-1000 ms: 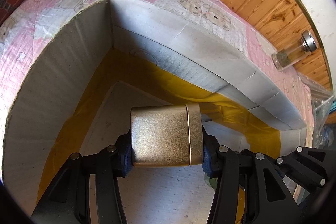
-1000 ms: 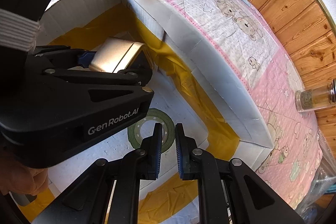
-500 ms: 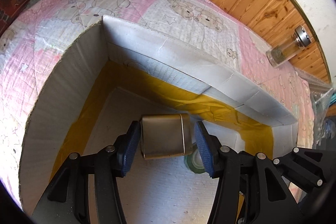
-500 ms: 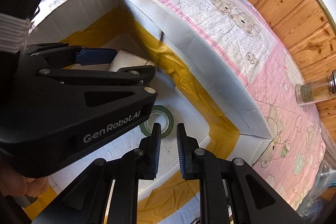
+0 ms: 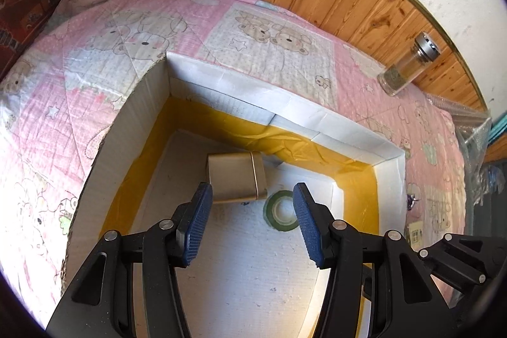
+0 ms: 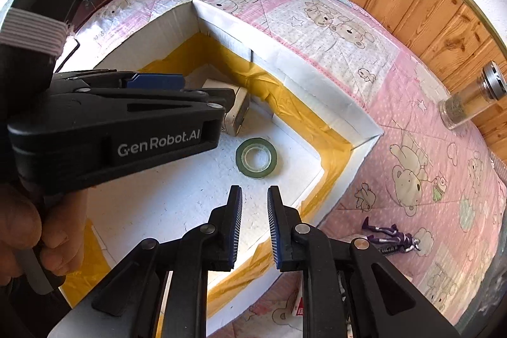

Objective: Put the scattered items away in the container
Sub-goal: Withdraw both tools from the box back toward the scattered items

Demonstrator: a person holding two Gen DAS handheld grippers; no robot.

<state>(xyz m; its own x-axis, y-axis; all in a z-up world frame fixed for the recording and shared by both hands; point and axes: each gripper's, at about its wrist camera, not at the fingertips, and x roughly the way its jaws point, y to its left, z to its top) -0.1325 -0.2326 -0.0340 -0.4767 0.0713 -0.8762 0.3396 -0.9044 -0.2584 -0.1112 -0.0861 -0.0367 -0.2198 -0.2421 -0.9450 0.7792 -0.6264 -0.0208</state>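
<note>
Left gripper (image 5: 252,222): jaws spread wide and empty, having just been opening, poised above the gold tin (image 5: 236,176). The tin lies released on the floor of the white box (image 5: 317,119), at frame centre, with a green tape roll (image 5: 282,211) just beside it to the right. Right gripper (image 6: 253,224): jaws slightly parted, having just been opening, with nothing between them. A purple figure (image 6: 389,238) lies on the pink quilt (image 6: 412,122) outside the box, lower right; a glass jar (image 6: 469,103) stands at the right edge.
</note>
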